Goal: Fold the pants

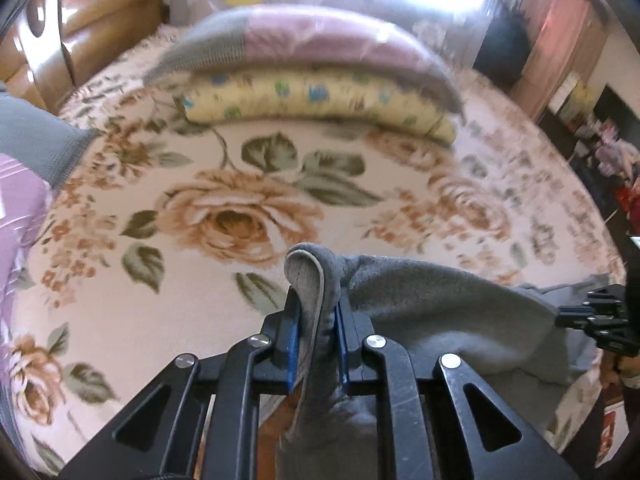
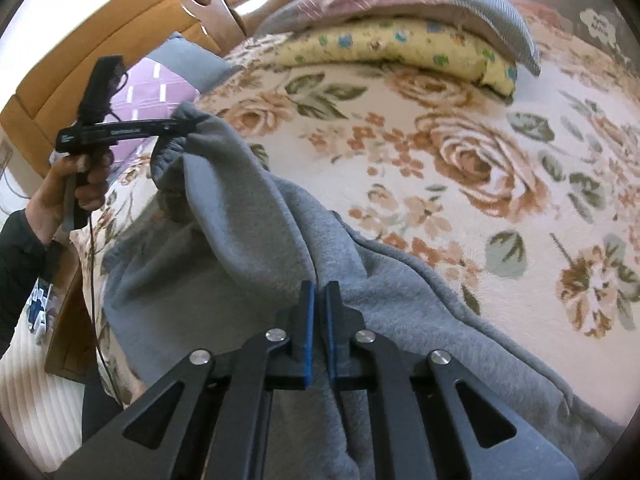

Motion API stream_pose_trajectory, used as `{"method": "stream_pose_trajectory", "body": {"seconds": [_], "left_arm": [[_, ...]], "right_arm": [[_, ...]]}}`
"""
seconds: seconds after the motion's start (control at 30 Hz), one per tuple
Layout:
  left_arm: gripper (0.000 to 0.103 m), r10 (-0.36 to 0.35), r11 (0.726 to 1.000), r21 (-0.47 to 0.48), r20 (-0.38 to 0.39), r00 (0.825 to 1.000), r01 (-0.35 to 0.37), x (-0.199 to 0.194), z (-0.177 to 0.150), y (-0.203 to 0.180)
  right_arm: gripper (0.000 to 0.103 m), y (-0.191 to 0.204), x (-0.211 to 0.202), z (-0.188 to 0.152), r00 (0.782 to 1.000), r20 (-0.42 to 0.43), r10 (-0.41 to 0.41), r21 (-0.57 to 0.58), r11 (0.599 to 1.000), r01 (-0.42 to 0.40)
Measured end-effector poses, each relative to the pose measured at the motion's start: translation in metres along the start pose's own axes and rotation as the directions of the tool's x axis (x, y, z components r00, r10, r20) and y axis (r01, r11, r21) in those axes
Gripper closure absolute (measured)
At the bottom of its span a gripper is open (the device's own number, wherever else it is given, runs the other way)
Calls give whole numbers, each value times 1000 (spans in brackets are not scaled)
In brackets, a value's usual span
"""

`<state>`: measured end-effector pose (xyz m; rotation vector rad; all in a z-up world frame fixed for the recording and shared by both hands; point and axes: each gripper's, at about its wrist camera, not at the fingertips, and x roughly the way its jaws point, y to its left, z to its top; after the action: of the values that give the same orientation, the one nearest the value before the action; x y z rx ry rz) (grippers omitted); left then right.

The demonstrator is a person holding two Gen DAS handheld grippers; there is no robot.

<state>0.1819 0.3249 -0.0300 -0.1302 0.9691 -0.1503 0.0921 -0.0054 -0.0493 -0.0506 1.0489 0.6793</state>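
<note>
Pants (image 2: 256, 248): grey fleece, held up off the bed at two points and sagging between my two grippers; the lower part drapes down over the near edge of the bed, below and to either side of my right gripper.
Left gripper (image 1: 318, 312): blue pads clamped on a bunched, ribbed edge of the pants; a fold of it loops up and over, above the fingertips, showing a paler inner face. From here the cloth runs off to my right.
Left gripper, seen from the right wrist (image 2: 188, 126): up and to the left of my right gripper, raised above the bed, its tip buried in the gathered edge of the cloth.
Left hand (image 2: 80, 184): wrapped round the handle below that gripper, with a dark sleeve at the wrist.
Right gripper (image 2: 318, 320): blue pads nearly together, pinching a thin ridge of the pants that passes between them and hangs down toward me.
Right gripper, seen from the left wrist (image 1: 600, 320): only a black part shows at the far right edge, against the grey cloth.
Bed (image 1: 224, 216): cream cover with large rose print, spread ahead of both grippers.
Pillows (image 1: 320, 100): yellow flowered one under a pink and grey one, well ahead of my grippers.
Headboard (image 2: 120, 40): glossy wood, beyond my left gripper.
</note>
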Motion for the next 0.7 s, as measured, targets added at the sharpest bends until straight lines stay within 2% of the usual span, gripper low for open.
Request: {"method": "stream_pose_trajectory", "body": {"seconds": [0.07,0.13,0.2,0.27,0.3,0.33,0.37,0.47,0.6,0.63,0.67,0.7], "left_arm": [[90,-10,1000,-5,40,999,10,-20,-9,-3],[90,-20,1000,-5,68,997,20,-37,-19,-5],[90,-23,1000,-9,84,996,23,-49,-31,-6],[90,-26,1000,-12,90,996,27,-56,-40,-7],[90,-24,1000,-11,93,995,25,-58,-42,-8],[90,-23,1000,-11,96,995,24,-61,-45,-8],[90,-27,1000,-12,101,995,29,-64,-47,-8],[90,-39,999,-14,120,992,41,-74,-53,-9],[89,-56,998,1,141,988,57,-86,-59,-13],[89,-57,998,4,144,988,57,-88,-62,-14],[89,-53,999,7,148,988,53,-90,-63,-14],[89,-49,999,7,150,988,49,-92,-64,-14]], "right_arm": [[97,10,-8,-2,1000,16,-24,-35,999,25],[96,17,-8,-4,1000,0,-26,-62,998,26],[94,23,-3,-7,997,-20,-71,-98,993,68],[83,28,4,-8,995,-30,-95,-113,989,91],[67,31,5,-8,996,-28,-88,-115,990,85],[56,34,6,-8,996,-23,-83,-120,990,80],[53,38,7,-8,996,-16,-87,-132,988,84],[53,50,11,-7,991,3,-132,-179,975,130],[53,57,18,-7,990,5,-139,-218,966,137],[54,55,22,-7,991,-16,-132,-215,968,125],[59,54,25,-7,992,-33,-125,-207,971,115],[80,53,28,-7,992,-49,-118,-197,974,107]]}}
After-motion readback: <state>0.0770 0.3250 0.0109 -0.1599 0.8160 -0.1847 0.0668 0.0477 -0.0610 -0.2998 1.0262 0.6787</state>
